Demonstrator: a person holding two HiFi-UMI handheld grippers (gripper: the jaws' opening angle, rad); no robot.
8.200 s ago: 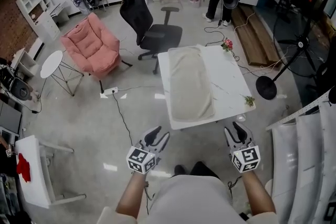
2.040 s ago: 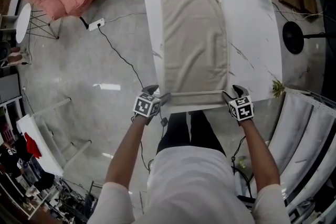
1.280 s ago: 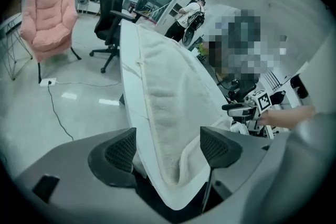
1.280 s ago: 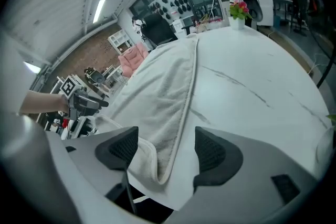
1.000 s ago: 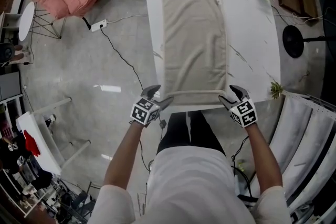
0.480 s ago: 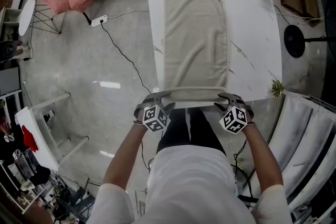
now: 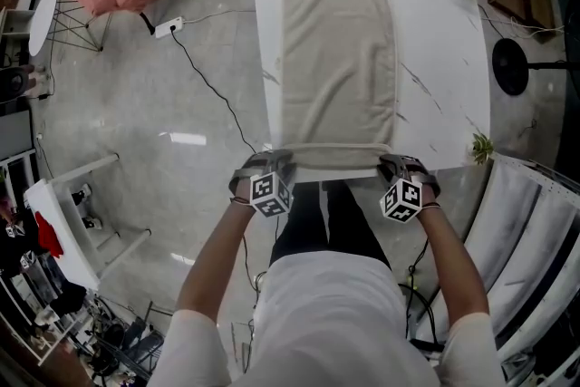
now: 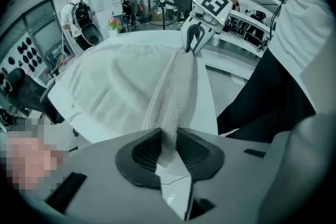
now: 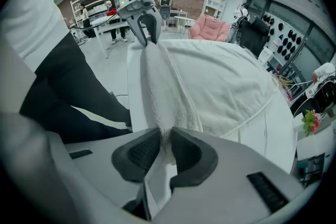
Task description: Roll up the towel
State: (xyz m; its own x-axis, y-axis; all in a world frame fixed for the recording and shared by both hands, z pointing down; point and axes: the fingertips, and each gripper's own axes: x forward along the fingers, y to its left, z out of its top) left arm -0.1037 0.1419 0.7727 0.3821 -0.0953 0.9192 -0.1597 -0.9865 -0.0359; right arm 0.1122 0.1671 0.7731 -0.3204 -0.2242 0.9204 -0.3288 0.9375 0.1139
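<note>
With fingers of left gripper point(image 8: 168, 147) and right gripper point(image 9: 165, 149) just closed in, pinched the towel point(image 7: 337, 41) at both fold ends, taut between them, at worktop point(image 7: 439, 59) edge.

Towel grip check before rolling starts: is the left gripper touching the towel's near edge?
Touching. In the left gripper view the left gripper, its jaws having just been closing, pinches the towel edge between its pads.
</note>
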